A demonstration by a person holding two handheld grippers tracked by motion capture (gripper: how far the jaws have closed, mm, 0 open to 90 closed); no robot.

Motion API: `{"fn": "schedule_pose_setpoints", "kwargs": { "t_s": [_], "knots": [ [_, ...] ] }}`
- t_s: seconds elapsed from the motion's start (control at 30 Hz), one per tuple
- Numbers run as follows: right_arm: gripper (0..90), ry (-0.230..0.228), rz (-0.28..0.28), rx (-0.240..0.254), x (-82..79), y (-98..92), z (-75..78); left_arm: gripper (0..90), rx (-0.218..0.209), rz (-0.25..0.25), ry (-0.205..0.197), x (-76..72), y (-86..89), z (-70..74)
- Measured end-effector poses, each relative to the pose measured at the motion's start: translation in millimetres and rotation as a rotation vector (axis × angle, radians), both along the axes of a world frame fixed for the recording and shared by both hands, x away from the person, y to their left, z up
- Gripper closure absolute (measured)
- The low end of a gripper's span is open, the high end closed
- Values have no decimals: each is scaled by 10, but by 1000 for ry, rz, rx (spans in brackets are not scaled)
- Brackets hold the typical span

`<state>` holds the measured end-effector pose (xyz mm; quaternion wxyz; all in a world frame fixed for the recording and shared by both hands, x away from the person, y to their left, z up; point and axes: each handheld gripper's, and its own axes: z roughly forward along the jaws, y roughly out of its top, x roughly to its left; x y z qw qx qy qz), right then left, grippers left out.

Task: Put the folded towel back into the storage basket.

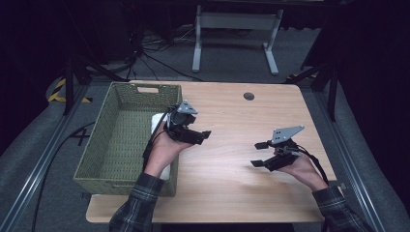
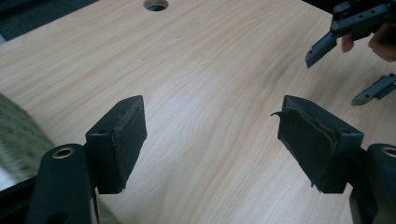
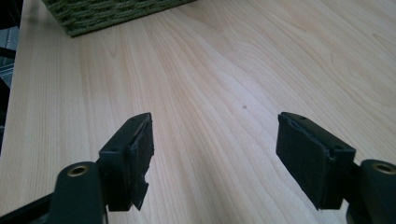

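Observation:
A green woven basket [image 1: 99, 145] stands on the left part of the light wooden table [image 1: 232, 193]. A white item [image 1: 157, 121] lies inside along its right wall, partly hidden by the person's left hand. My left gripper [image 1: 202, 136] hovers just right of the basket's right rim and points right, its jaws open and empty over bare wood [image 2: 212, 102]. My right gripper [image 1: 257, 154] is at the table's right side and points left, open with nothing between its pads [image 3: 215, 119]. From the left gripper view, the right gripper [image 2: 334, 80] appears at the top right.
A round cable hole [image 1: 248, 96] sits in the table near its far edge. The basket's corner [image 3: 107, 11] lies ahead of the right gripper. A white stand's legs [image 1: 237, 43] and cables [image 1: 159, 48] lie on the floor beyond the table.

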<state>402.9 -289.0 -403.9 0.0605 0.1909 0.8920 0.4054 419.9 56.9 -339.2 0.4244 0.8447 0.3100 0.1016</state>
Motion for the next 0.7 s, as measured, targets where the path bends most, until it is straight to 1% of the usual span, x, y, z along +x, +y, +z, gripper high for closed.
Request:
{"fn": "schedule_pose_setpoints", "kwargs": {
  "t_s": [0.1, 0.13, 0.2, 0.23, 0.27, 0.3, 0.37, 0.4, 0.43, 0.53, 0.57, 0.6, 0.63, 0.67, 0.7],
  "knots": [
    [261, 11, -14, -16, -34, -46, -34, 241, 2, -13, 1, -58, -89, -30],
    [263, 7, -15, -12, -50, -69, -45, 241, 3, -16, 0, -87, -125, -40],
    [263, 14, -21, -5, -80, -120, -74, 242, 4, -27, -8, -148, -201, -66],
    [262, 16, -29, -10, -98, -140, -89, 242, 11, -35, -9, -186, -240, -75],
    [259, 21, -37, -19, -114, -164, -107, 242, 8, -40, -8, -208, -268, -88],
    [260, 21, -39, -18, -126, -179, -120, 242, 6, -43, -13, -235, -305, -106],
    [257, 28, -48, -18, -160, -220, -155, 242, 9, -63, -7, -289, -372, -137],
    [255, 27, -55, -19, -180, -239, -174, 242, 2, -63, -4, -318, -412, -165],
    [253, 38, -60, -20, -200, -257, -189, 242, 7, -74, -7, -338, -446, -194],
    [251, 44, -70, -29, -257, -309, -242, 242, 12, -89, 4, -395, -539, -288],
    [249, 42, -71, -33, -269, -323, -254, 242, 21, -100, 9, -416, -573, -334],
    [246, 53, -78, -38, -291, -344, -268, 239, 24, -107, 18, -434, -600, -372],
    [246, 49, -82, -43, -301, -364, -278, 236, 25, -112, 28, -451, -628, -413],
    [243, 50, -87, -45, -312, -386, -287, 235, 37, -120, 31, -463, -649, -448],
    [242, 47, -93, -44, -320, -408, -296, 232, 39, -120, 32, -482, -675, -493]
  ]
}}
